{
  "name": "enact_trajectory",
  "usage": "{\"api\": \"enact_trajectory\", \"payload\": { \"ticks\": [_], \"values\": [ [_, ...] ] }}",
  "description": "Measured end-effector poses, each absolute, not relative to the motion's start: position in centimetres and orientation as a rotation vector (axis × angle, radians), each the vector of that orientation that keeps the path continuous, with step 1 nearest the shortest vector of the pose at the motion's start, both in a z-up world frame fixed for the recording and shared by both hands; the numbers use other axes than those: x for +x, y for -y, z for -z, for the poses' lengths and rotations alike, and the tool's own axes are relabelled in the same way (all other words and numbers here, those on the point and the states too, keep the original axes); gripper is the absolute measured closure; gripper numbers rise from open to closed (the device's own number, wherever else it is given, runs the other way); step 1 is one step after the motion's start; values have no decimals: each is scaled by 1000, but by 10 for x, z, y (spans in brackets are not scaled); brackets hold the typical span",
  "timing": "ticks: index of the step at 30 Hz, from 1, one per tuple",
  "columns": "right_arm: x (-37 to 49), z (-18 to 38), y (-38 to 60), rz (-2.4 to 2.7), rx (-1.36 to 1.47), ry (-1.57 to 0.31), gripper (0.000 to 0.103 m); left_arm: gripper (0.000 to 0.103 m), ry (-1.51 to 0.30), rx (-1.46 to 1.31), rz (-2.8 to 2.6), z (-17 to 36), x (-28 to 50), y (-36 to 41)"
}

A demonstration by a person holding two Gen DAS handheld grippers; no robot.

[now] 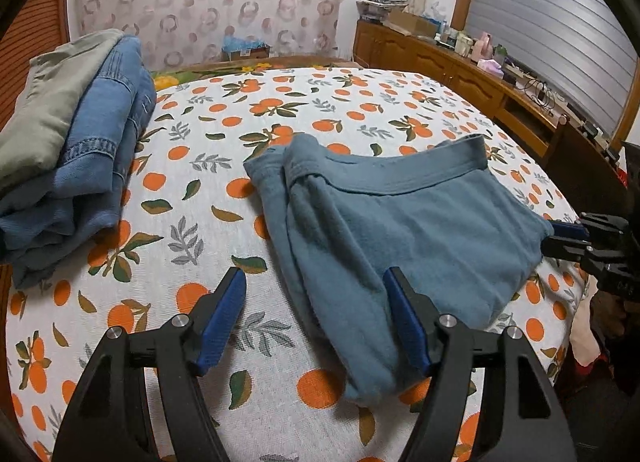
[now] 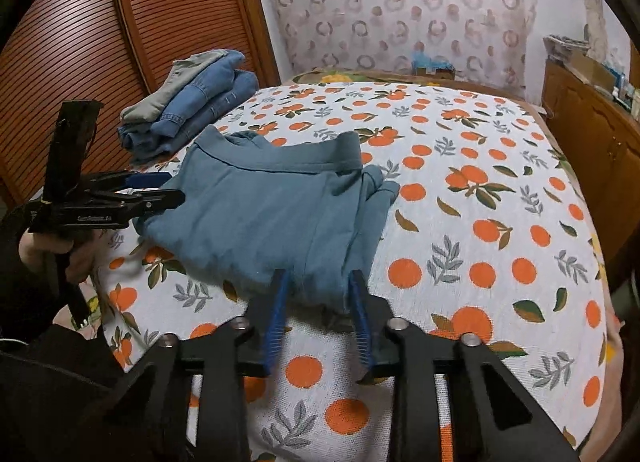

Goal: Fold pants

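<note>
Folded teal pants (image 1: 400,221) lying at the centre of the bed cover (image 1: 240,121), waistband toward twelve o'clock, a spare flap poking out at nine o'clock. Left gripper (image 1: 314,294) released, fingers spread wide, one over the near hem at six o'clock, nothing held. Right gripper (image 2: 318,294) likewise released, fingers straddling a near corner of the cloth. Soft, light fleece by the look of it: limp, prone to slump and drag layers apart. Best taken by pinching every layer at the near corners. Stack of jeans (image 1: 100,149) well apart at ten o'clock.
</note>
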State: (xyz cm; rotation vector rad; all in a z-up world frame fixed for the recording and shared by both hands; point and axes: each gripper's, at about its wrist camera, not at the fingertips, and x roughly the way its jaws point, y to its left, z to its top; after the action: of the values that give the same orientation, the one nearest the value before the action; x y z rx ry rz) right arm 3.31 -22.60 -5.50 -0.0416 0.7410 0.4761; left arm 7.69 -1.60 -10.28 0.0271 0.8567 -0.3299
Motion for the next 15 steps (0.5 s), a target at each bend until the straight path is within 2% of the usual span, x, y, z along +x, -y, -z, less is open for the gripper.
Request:
{"api": "enact_trajectory", "payload": {
  "ticks": [2,3,15],
  "values": [
    [34,55,227,-491,-42,-741,96,31,-860,32,330,104,78,17],
    [33,56,226,-489,-49,-741,97,31,-863,35,329,105,79,17],
    [18,55,244,-452,-37,-735,101,31,-856,42,332,108,80,18]
  ]
}}
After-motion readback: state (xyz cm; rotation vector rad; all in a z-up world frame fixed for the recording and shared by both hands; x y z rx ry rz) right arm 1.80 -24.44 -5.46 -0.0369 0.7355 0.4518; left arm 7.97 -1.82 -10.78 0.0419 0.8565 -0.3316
